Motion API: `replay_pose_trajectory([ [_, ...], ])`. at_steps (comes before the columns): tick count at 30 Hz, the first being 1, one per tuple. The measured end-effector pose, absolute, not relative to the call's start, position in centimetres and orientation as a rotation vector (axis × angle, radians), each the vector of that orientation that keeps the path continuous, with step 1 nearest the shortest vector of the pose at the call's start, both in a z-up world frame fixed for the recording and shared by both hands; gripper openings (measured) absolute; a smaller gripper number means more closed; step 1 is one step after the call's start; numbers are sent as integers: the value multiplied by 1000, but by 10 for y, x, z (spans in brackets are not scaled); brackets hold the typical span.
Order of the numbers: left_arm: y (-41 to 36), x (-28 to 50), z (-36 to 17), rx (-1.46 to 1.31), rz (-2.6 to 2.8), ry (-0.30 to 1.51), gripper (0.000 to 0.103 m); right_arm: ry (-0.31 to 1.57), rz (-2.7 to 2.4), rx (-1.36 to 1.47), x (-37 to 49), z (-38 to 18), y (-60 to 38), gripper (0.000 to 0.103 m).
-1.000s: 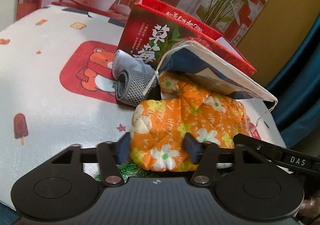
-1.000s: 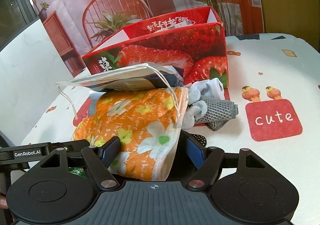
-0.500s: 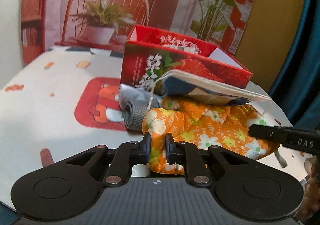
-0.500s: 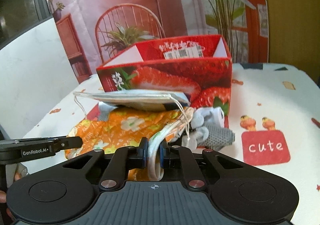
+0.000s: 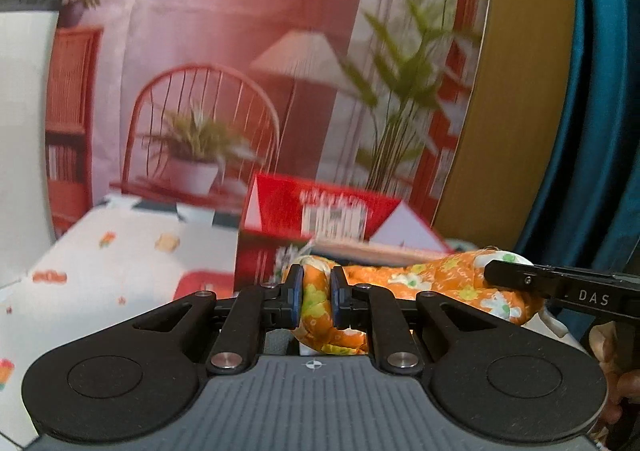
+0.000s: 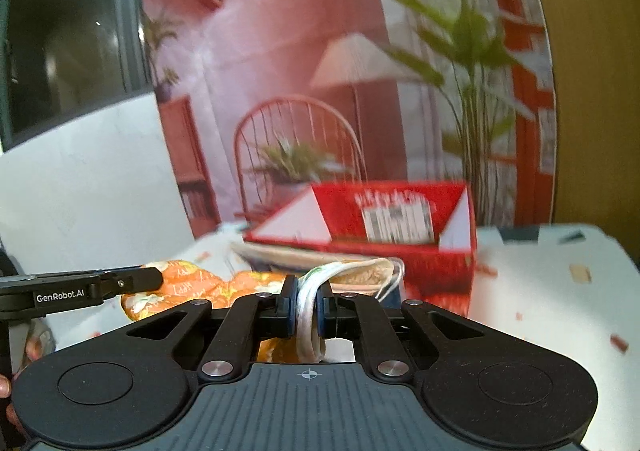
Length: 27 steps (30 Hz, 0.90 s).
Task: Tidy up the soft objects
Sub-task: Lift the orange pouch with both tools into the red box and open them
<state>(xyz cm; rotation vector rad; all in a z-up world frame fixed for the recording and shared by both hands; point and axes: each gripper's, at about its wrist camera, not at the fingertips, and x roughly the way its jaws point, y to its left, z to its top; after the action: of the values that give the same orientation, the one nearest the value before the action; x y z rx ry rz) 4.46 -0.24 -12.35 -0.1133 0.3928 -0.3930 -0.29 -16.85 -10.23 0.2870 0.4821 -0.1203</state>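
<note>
An orange floral quilted cloth [image 5: 432,283] is stretched between both grippers and lifted off the table. My left gripper [image 5: 316,297] is shut on one end of it. My right gripper [image 6: 306,309] is shut on the cloth's white edge [image 6: 308,315]; the orange side [image 6: 192,283] shows to its left. A flat drawstring bag [image 5: 380,249] lies on top of the cloth and also shows in the right wrist view [image 6: 304,253]. The open red strawberry box [image 5: 320,211] stands just behind, also in the right wrist view [image 6: 392,219].
The white printed tablecloth [image 5: 120,251] spreads to the left and, in the right wrist view [image 6: 552,291], to the right. A printed backdrop with a chair and plants [image 5: 240,91] hangs behind the table. The grey sock pile is hidden.
Both grippers closed on the orange cloth's ends, then rose, lifting it with the bag on top. The cameras now look higher, toward the box opening.
</note>
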Motion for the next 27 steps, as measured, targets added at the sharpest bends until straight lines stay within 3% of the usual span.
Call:
replay_pose_trajectory([
  [14,-20,83,-46,-90,-385,246,15,360,-55,196,53,-37,-194,8],
  [27,-58,218,-87,-12,-343,436,15,556,-87,205,165,-96,-260,8],
])
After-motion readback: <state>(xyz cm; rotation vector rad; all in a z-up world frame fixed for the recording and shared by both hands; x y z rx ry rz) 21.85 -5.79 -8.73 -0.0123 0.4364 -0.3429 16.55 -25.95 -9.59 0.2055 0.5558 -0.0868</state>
